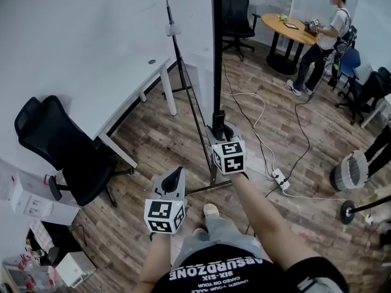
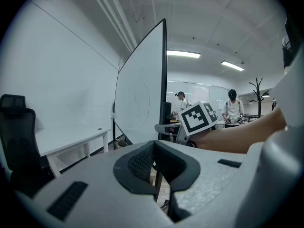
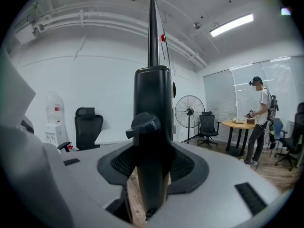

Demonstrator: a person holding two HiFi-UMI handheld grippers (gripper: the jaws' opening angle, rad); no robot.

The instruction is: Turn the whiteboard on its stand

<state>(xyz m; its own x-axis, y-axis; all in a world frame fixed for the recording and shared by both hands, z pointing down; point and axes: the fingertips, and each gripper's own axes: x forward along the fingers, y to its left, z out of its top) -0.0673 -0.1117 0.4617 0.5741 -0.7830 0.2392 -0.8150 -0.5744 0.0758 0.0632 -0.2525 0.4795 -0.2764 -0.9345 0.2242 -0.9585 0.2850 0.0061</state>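
Desk (image 1: 91, 93), chair (image 1: 58, 142) nr whiteboard (image 1: 216, 41)

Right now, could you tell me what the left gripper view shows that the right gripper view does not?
Only the left gripper view: the whiteboard's broad white face, the right gripper with its marker cube, and the left gripper, shut and empty. Only the right gripper view: the right gripper's jaws closed on the black stand post with its knob, plus a pedestal fan. Both: the whiteboard's dark edge and a person in a white shirt.
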